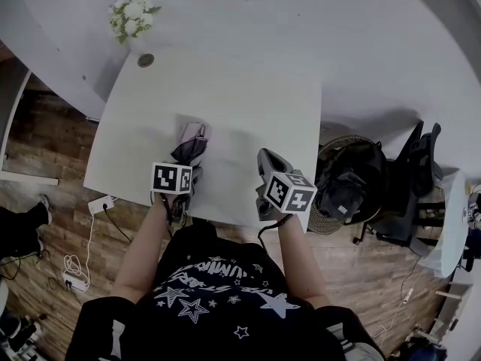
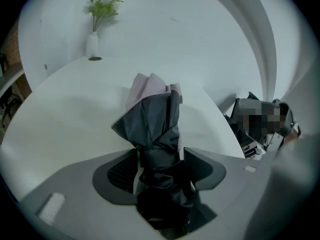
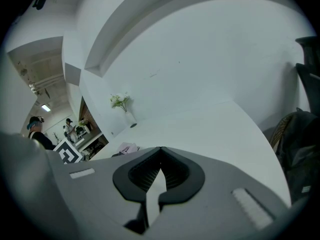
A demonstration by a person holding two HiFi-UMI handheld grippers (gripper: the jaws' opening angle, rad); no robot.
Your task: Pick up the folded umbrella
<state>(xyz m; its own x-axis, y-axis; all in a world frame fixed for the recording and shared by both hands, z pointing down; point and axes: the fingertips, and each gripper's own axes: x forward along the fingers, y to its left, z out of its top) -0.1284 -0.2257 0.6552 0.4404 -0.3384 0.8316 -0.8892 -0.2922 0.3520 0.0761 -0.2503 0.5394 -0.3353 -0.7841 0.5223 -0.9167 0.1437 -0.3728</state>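
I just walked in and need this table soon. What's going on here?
A person holds a gripper in each hand over a white table. The left gripper points down at a dark folded umbrella lying on the table. Its jaws stand on either side of the umbrella's near end, with a thin gap on one side, so it is not clearly gripped or lifted yet. The right gripper hovers alongside, jaws together and empty. A vase of flowers stands at the far corner.
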